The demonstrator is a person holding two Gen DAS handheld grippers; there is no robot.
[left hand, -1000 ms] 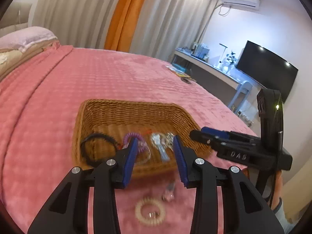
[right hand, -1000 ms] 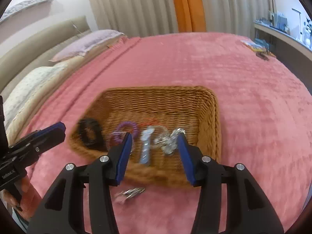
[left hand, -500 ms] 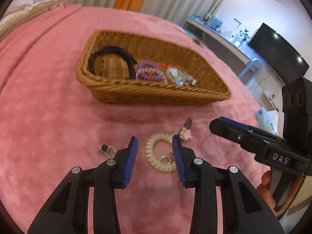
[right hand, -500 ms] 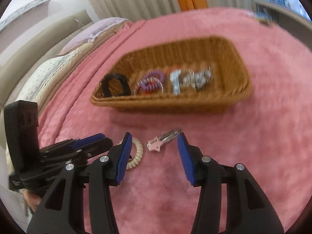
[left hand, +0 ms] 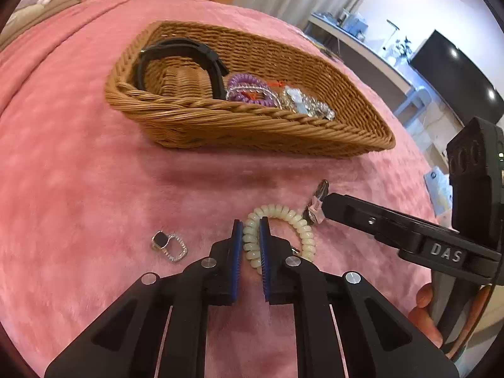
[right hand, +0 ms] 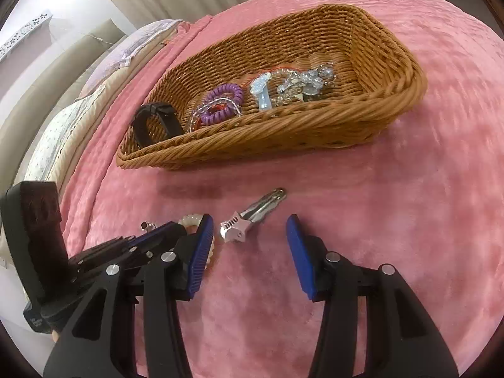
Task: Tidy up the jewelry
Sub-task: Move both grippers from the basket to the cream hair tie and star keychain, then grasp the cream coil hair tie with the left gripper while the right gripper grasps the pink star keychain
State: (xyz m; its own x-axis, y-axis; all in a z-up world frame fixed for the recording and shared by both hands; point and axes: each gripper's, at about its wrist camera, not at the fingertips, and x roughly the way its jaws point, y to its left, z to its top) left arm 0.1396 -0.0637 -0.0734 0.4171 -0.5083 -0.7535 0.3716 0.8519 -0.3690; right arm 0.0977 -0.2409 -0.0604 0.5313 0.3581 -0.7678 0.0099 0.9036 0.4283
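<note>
A cream coil bracelet (left hand: 283, 220) lies on the pink bedspread in front of the wicker basket (left hand: 252, 126). My left gripper (left hand: 251, 236) is shut on the bracelet's left side. A pink star hair clip (right hand: 252, 217) lies on the spread; my right gripper (right hand: 249, 239) is open, its blue pads on either side of the clip and a little short of it. A silver ring with a black stone (left hand: 168, 245) lies left of the left gripper. The basket (right hand: 283, 126) holds a black band (left hand: 189, 60), a purple coil (left hand: 249, 88) and silvery pieces (right hand: 299, 85).
Pink bedspread (left hand: 78, 189) all around. Pillows (right hand: 63, 132) lie to the far left in the right wrist view. A desk and a TV (left hand: 453, 72) stand past the bed's right edge.
Both grippers have come down toward the spread in front of the basket. The left gripper has closed on the cream bracelet. The right gripper has moved closer to the star clip.
</note>
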